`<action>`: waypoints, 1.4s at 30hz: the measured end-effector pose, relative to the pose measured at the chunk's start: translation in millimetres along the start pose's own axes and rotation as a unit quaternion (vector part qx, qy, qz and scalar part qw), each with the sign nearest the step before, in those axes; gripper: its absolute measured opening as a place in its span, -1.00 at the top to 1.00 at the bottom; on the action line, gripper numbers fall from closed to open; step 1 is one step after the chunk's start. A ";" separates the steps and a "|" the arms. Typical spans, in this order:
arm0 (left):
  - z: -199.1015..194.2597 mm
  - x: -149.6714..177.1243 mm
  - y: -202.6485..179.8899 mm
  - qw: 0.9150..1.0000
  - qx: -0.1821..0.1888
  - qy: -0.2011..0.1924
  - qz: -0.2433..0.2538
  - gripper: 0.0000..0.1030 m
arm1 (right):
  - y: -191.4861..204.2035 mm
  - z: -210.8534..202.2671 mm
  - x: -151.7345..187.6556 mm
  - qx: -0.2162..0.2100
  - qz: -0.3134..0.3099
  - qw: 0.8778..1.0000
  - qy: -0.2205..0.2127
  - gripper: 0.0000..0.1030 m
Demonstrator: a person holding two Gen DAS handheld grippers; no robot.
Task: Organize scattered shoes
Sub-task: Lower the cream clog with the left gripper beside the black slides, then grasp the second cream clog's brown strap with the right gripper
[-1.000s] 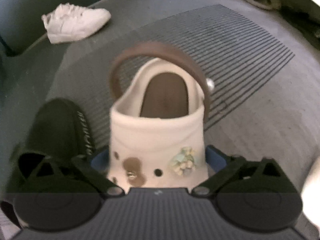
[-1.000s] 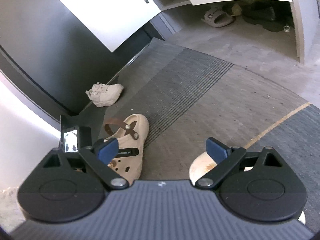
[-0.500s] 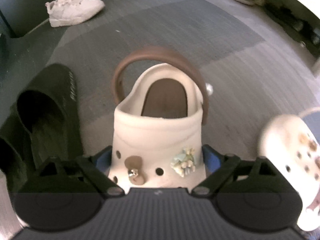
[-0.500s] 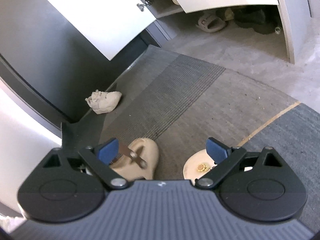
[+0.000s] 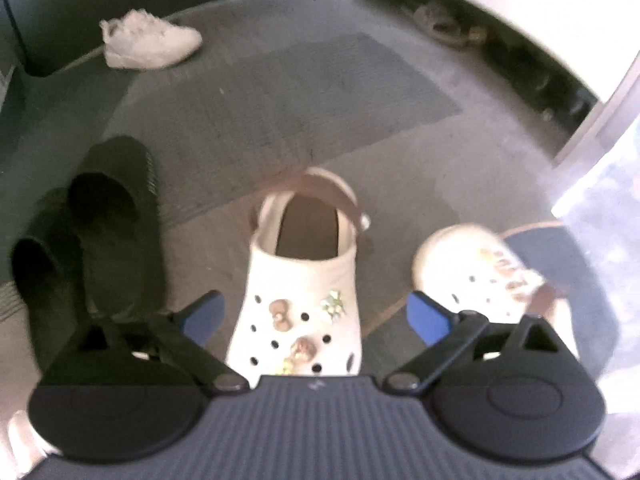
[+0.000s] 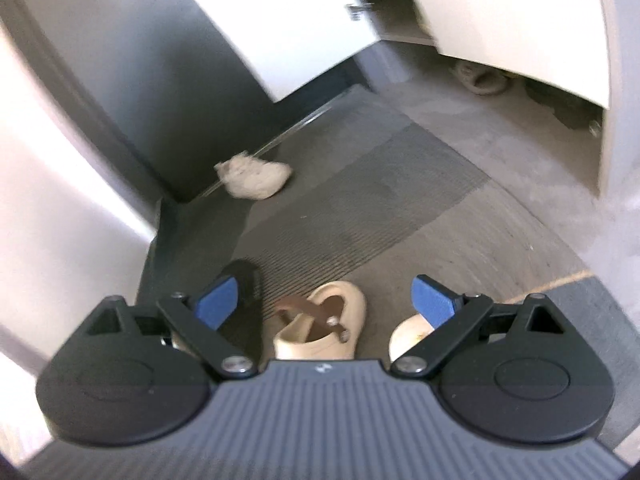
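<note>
A cream clog with a brown heel strap and charms stands on the floor, toe towards me. My left gripper hangs above it. Its jaws are opening, and the blue pads stand clear of the clog's sides. The matching cream clog lies just to its right. Two black slippers sit side by side on the left. In the right wrist view my right gripper is open and holds nothing. It hangs high over the same clog and its mate.
A white sneaker lies by the dark wall at the far left, also in the right wrist view as the sneaker. A ribbed grey mat covers the middle floor. A white cabinet with open doors stands beyond, with a sandal under it.
The left gripper has let go of the cream clog and risen away; the clog now stands on the floor beside its mate. The right gripper has also lifted, so the floor looks farther off.
</note>
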State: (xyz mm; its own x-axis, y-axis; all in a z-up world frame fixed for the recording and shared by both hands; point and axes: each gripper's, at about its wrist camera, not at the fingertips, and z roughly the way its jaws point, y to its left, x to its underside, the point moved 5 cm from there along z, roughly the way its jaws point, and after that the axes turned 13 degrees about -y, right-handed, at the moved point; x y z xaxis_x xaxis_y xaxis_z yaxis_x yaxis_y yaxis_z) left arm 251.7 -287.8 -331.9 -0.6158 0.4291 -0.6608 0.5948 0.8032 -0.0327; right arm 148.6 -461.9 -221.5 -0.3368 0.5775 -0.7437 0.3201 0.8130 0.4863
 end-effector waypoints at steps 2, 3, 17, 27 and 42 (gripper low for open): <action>-33.0 -11.0 3.0 1.000 -0.005 -0.008 0.006 -0.97 | 19.1 -12.2 -14.9 -0.010 -0.010 1.000 0.012 -0.86; -57.6 -19.3 4.6 1.000 -0.009 -0.014 0.012 -0.98 | 29.4 -17.8 -22.1 -0.014 -0.017 1.000 0.018 -0.86; -302.1 -98.1 49.6 0.990 -0.066 -0.119 -0.046 -1.00 | 184.5 10.1 -103.9 -0.041 -0.086 0.993 0.070 -0.85; -360.0 -82.3 88.7 0.978 -0.091 -0.160 -0.099 -1.00 | 132.4 129.6 -61.3 0.065 -0.039 0.993 0.087 -0.23; -357.0 -81.2 143.3 0.965 -0.106 -0.172 -0.169 -1.00 | 41.3 235.9 78.3 0.132 -0.014 0.978 0.162 0.49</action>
State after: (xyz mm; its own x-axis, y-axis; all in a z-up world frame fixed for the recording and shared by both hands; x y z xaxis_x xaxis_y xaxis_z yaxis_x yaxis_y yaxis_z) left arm 202.4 -60.1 -15.2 -0.5260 -0.0057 -0.8505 0.2478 0.9556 -0.1597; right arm 344.3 -400.6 -367.9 -0.5978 0.5825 -0.5507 0.5091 0.8065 0.3005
